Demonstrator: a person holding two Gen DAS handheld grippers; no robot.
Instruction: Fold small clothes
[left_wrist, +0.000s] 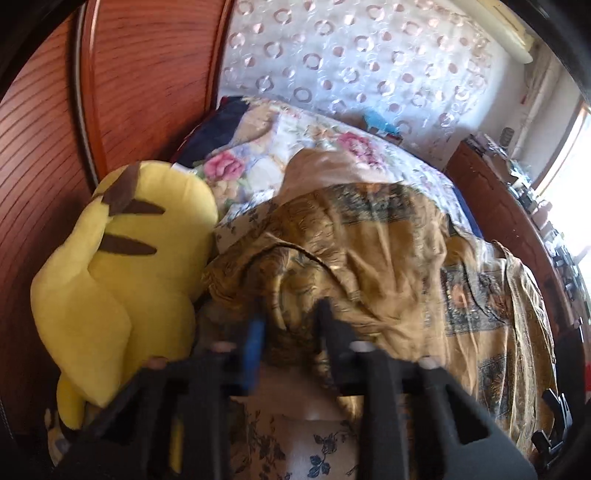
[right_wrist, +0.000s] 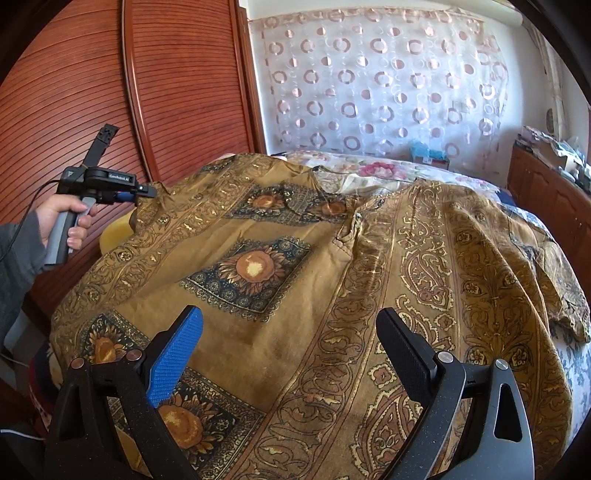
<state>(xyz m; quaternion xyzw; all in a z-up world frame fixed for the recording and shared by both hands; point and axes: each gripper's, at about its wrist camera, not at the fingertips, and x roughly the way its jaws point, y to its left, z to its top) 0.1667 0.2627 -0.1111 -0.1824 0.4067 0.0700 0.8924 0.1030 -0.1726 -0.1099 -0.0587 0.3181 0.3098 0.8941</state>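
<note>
The left tongs (right_wrist: 149, 192) sit at the far left, gripped by a hand (right_wrist: 68, 221) in a grey sleeve (right_wrist: 16, 266), tips narrowed onto a fold of cloth. The right tongs (right_wrist: 291, 354) hang near, tilted downward, jaws spread wide and holding nothing.

The big cloth (right_wrist: 295, 295) is golden brown. It has dark blue squares with orange sunflowers, and curly leaf bands in gold. At about nine o'clock in the left wrist view sits a soft toy (left_wrist: 122, 266), bright yellow with dark brown stripes. The bed sheet (left_wrist: 258, 155) at twelve o'clock is white with pink roses. The curtain (right_wrist: 376, 81) is white with pink rings and dots. The cupboard door (right_wrist: 110, 92) is red-brown with thin lines. The right gripper (right_wrist: 290, 354) is black with one blue pad. The sleeve (right_wrist: 18, 266) at nine o'clock is grey.
</note>
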